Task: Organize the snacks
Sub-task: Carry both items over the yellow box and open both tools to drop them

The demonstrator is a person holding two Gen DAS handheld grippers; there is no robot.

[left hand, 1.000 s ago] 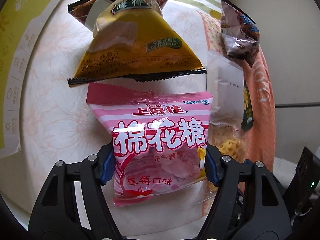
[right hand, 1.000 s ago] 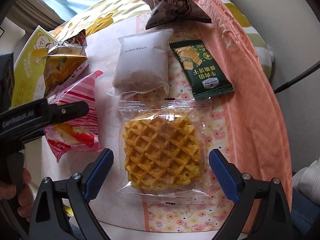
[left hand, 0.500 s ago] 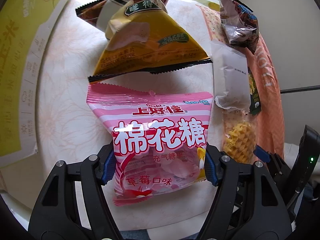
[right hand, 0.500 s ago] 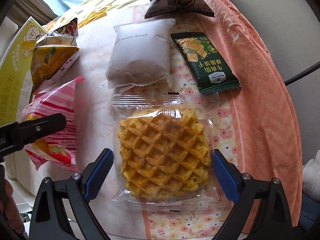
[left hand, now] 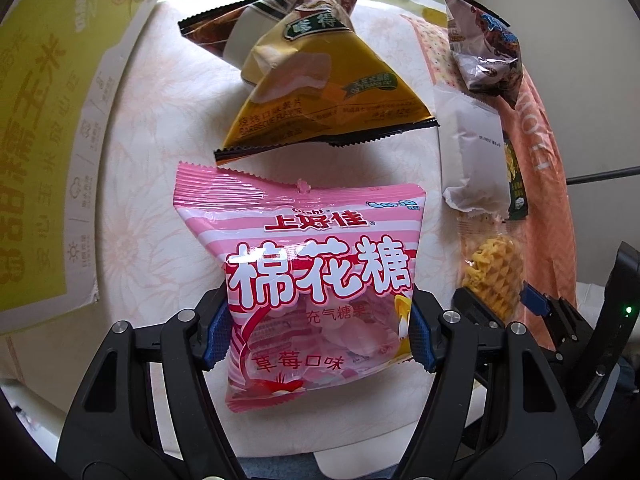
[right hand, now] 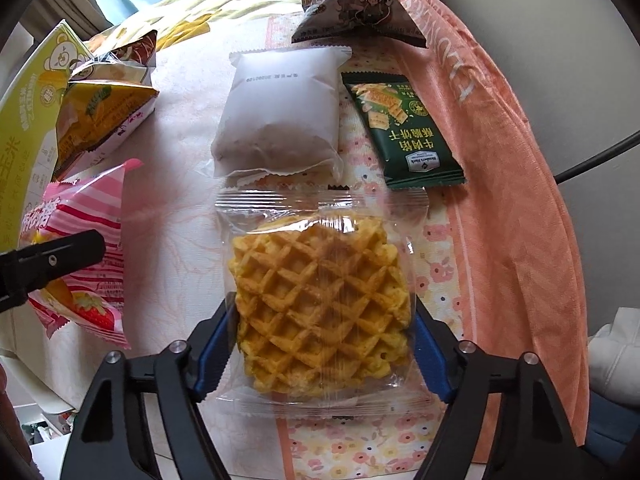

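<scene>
Between the blue pads of the left hand-held gripper (left hand: 316, 332) sits the pink marshmallow bag (left hand: 312, 280), its lower half pinched on both sides so the gripper is clamped on it, the bag lying on the pale flowered tablecloth (left hand: 132, 184) of the table. Just right of it, the right hand-held gripper (right hand: 324, 348) has its pads pressed against the two sides of the clear-wrapped waffle (right hand: 320, 300), gripping that pack as it lies on the cloth. Directly beyond the waffle lies a white sealed packet (right hand: 280, 116), their wrapper edges touching or very nearly so; the overlap is hard to judge through the clear film. Beside the white packet, to its right, lies a dark green cracker pack (right hand: 404, 136), and past both stands a dark pyramid-shaped bag with cartoon figures (right hand: 352, 4). Beyond the marshmallow bag rests a yellow barbecue chip bag (left hand: 328, 96), leaning on a brown bag (left hand: 216, 28) behind it. A yellow-green printed carton (left hand: 36, 120) lies along the left edge, and an orange cloth (right hand: 512, 168) covers the right side of the table
</scene>
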